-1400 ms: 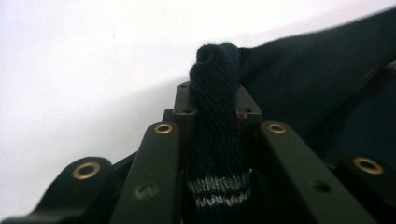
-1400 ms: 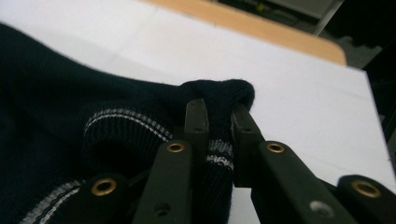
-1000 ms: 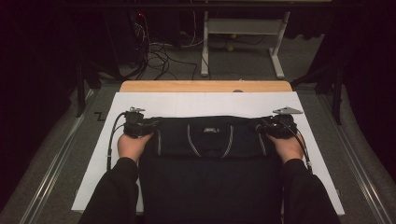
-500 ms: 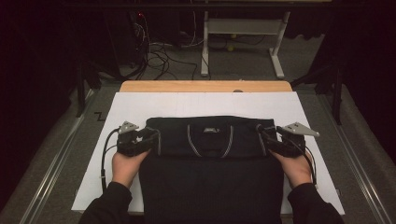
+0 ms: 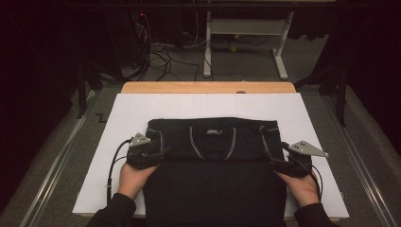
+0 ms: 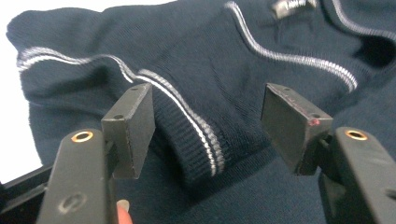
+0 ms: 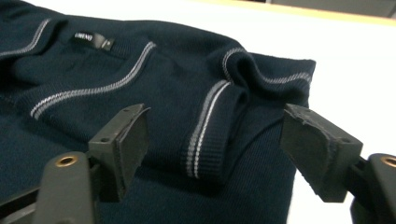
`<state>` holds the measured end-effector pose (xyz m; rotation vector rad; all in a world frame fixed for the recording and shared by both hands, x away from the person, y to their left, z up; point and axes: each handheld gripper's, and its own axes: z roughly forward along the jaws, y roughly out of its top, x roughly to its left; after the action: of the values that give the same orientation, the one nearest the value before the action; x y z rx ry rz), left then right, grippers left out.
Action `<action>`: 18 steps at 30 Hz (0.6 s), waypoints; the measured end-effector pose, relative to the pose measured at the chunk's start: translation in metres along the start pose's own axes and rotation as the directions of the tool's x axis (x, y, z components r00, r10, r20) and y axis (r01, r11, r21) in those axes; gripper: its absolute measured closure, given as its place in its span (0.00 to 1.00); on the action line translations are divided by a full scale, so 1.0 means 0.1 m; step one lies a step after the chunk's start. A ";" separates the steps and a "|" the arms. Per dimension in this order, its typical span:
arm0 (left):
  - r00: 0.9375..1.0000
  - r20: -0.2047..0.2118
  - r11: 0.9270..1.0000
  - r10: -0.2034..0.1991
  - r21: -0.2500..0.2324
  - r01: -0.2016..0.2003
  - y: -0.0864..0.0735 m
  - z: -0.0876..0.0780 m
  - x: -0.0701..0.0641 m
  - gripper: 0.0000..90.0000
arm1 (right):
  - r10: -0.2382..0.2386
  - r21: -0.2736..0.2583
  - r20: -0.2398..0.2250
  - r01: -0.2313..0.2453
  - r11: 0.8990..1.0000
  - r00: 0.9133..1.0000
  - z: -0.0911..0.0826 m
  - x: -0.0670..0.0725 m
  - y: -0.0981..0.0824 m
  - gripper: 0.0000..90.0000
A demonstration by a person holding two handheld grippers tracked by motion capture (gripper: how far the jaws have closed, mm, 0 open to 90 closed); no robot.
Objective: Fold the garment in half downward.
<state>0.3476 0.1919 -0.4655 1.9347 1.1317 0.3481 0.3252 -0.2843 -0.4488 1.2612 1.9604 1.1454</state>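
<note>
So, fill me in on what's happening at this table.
A person is folding a dark navy sweater on a white sheet laid over the table, using a hand-held gripper in each hand. The sweater lies flat with its striped sleeve cuffs folded in across the body. The left gripper and right gripper sit at the sweater's two side edges. Both have just been opening: their jaws stand apart over the folded cuffs, with fabric between them but the pads not pressing on it.
</note>
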 end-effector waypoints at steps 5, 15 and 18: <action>1.000 -0.028 0.999 -0.007 0.043 0.008 0.00 0.05 -0.06 0.36 | -0.009 0.023 0.000 0.009 1.000 1.000 0.02 0.05 -0.01 0.25; 0.998 -0.045 0.996 -0.039 0.077 0.042 -0.02 0.10 -0.02 0.40 | -0.018 0.086 -0.020 0.020 0.996 1.000 0.23 0.12 0.04 0.40; 0.998 -0.042 0.996 -0.036 0.079 0.039 -0.02 0.12 -0.03 0.48 | -0.002 0.112 -0.004 0.003 0.994 1.000 0.31 0.05 0.07 0.43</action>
<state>0.3519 0.1832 -0.4741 1.9810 1.2232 0.3279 0.3509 -0.2666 -0.4579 1.3135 2.0534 1.0500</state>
